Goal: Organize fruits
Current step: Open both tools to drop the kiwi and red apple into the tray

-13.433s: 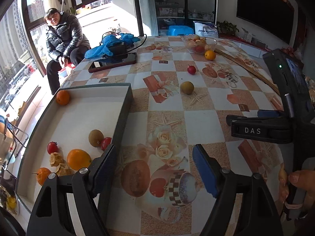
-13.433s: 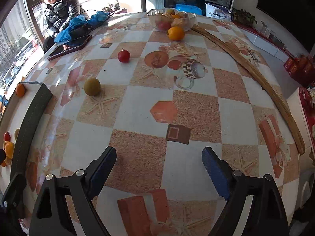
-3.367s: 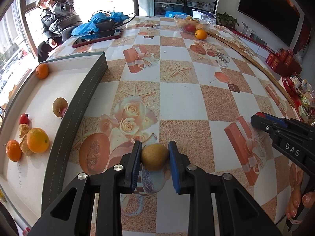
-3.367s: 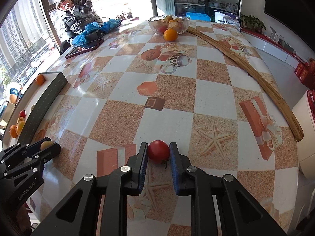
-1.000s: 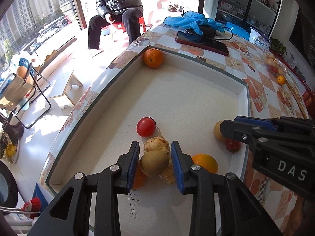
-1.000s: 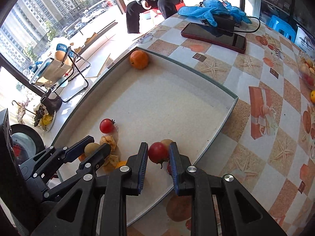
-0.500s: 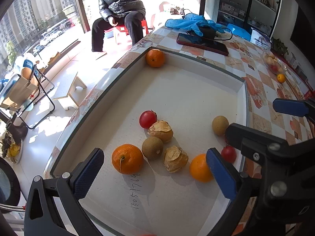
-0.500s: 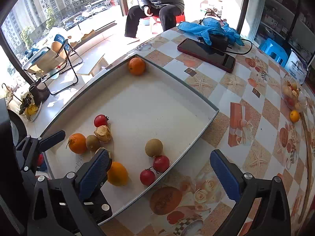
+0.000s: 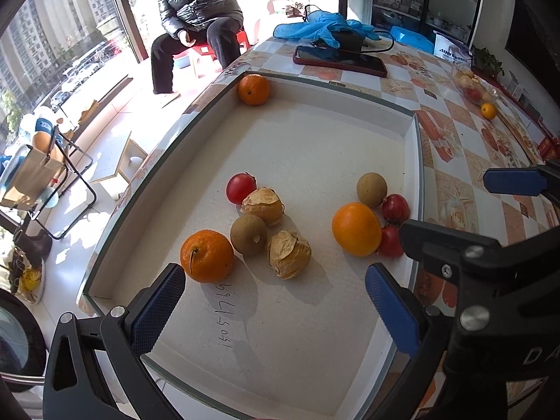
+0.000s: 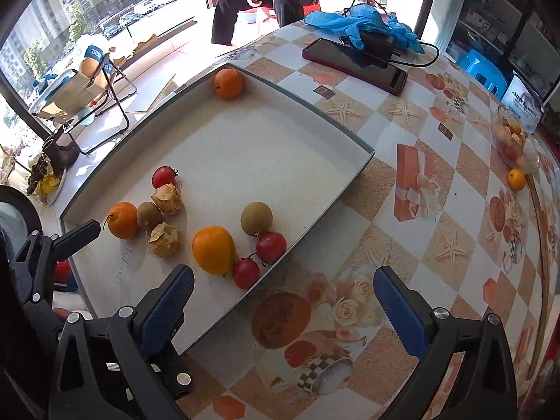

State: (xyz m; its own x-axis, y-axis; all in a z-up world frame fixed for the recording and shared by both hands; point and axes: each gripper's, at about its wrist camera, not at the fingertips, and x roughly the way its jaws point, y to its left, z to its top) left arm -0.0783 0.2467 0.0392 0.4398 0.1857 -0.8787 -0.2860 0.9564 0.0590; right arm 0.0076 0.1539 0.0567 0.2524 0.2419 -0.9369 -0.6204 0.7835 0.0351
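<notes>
A white tray (image 9: 416, 161) holds the fruit. My left gripper (image 9: 276, 304) stands open above its near end, with nothing between the pads. Just beyond it lie a brown fruit (image 9: 248, 234), an orange (image 9: 206, 255), two papery husked fruits (image 9: 288, 253) and a red tomato (image 9: 240, 187). My right gripper (image 10: 283, 301) is open too, over the tray's (image 10: 315, 217) near rim. Ahead of it are two red tomatoes (image 10: 271, 246), a big orange (image 10: 213, 249) and another brown fruit (image 10: 256, 217). One more orange (image 10: 228, 83) sits in the far corner.
On the patterned table beyond the tray lie a dark phone (image 10: 355, 64) and a blue cloth (image 10: 360, 22). A glass bowl of fruit (image 10: 514, 143) and a loose orange (image 10: 517, 179) are far right. A person (image 9: 196, 17) sits past the table edge.
A second ago the left gripper was shut on the brown fruit and the right on a red tomato. Both have opened wide, and both fruits now lie in the tray.
</notes>
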